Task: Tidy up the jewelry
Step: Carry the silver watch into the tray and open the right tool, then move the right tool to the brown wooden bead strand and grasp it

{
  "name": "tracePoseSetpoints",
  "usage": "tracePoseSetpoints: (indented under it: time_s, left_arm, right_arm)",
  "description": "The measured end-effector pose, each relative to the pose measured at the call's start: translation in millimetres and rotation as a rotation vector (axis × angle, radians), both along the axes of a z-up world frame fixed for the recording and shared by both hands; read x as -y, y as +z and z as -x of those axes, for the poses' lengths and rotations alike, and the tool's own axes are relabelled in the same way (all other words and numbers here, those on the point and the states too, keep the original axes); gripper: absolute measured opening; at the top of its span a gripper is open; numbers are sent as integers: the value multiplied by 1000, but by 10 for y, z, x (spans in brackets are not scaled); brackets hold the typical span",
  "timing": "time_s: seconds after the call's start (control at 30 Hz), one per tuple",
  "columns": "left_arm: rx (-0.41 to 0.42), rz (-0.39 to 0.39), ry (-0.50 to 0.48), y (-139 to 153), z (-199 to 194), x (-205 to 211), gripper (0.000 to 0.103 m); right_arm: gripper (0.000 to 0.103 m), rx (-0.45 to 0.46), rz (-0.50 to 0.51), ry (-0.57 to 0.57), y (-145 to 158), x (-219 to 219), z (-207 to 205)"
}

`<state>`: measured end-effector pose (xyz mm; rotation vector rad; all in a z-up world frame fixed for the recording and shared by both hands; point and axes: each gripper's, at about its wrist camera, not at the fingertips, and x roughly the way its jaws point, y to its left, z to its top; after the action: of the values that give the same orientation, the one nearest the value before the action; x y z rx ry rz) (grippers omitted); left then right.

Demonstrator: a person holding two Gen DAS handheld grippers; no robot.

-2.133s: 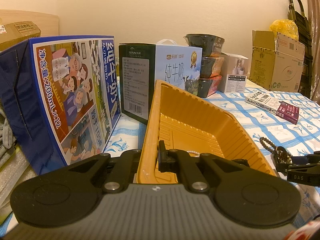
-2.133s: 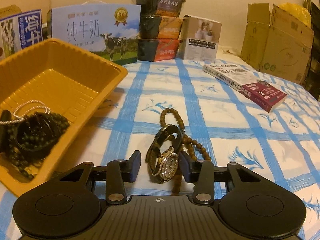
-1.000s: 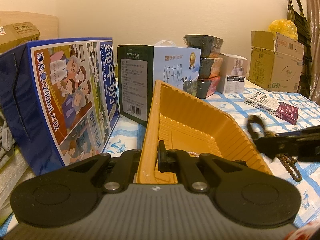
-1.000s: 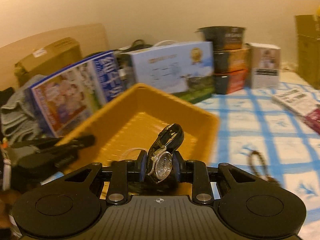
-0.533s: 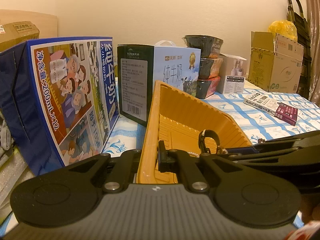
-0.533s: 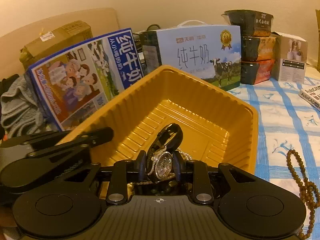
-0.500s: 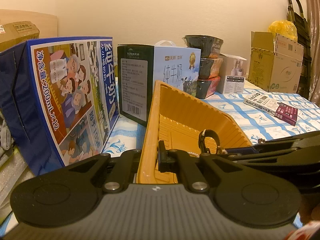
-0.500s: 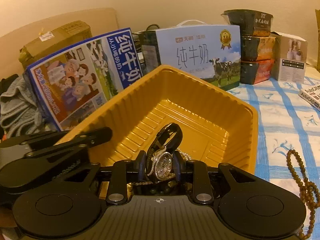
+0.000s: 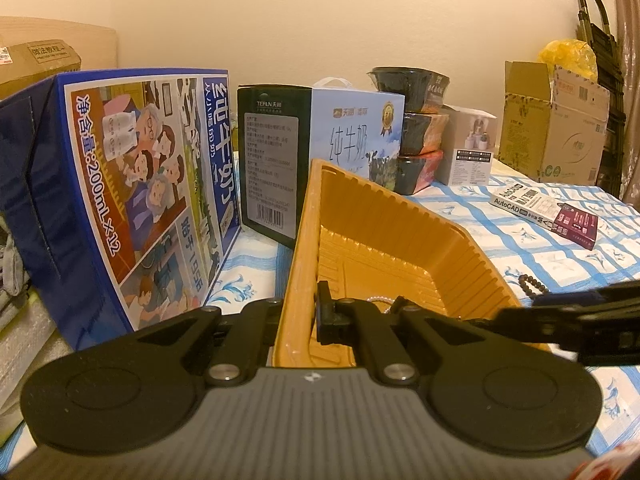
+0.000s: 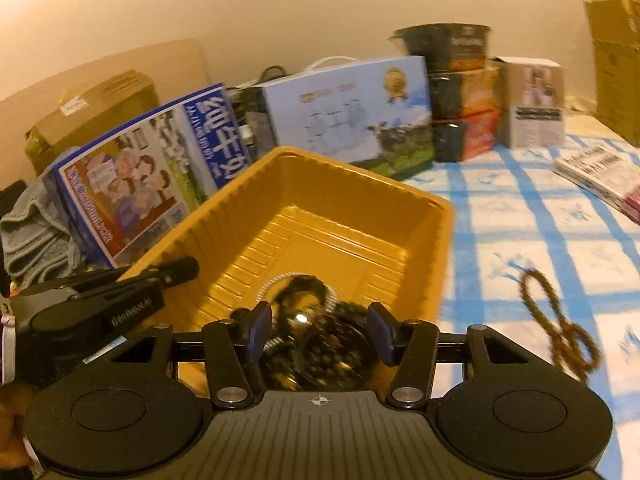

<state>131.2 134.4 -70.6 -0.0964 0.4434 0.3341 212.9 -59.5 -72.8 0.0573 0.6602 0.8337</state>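
Right gripper (image 10: 318, 330): fingers spread, just opened, free of the watch (image 10: 306, 320) lying among bracelets in the yellow tray (image 10: 432, 236).
Left gripper (image 9: 298, 316): fingers pinching the tray's near rim.
Brown bead bracelet (image 10: 560, 326): on the checked cloth (image 10: 540, 240), right of tray.
Milk cartons (image 9: 132, 184): behind.

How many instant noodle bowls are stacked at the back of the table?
3, in one stack between the milk carton and the small white box: top bowl, middle bowl, bottom bowl. Others may be hidden behind.
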Motion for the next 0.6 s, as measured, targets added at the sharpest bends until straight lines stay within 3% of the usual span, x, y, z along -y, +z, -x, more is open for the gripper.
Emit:
tracePoseSetpoints:
  time_s: [0.6]
  left_arm:
    - [-1,-10,0,3,-23,11,4]
  right_arm:
    - [58,-66,109,-202,-236,866,44]
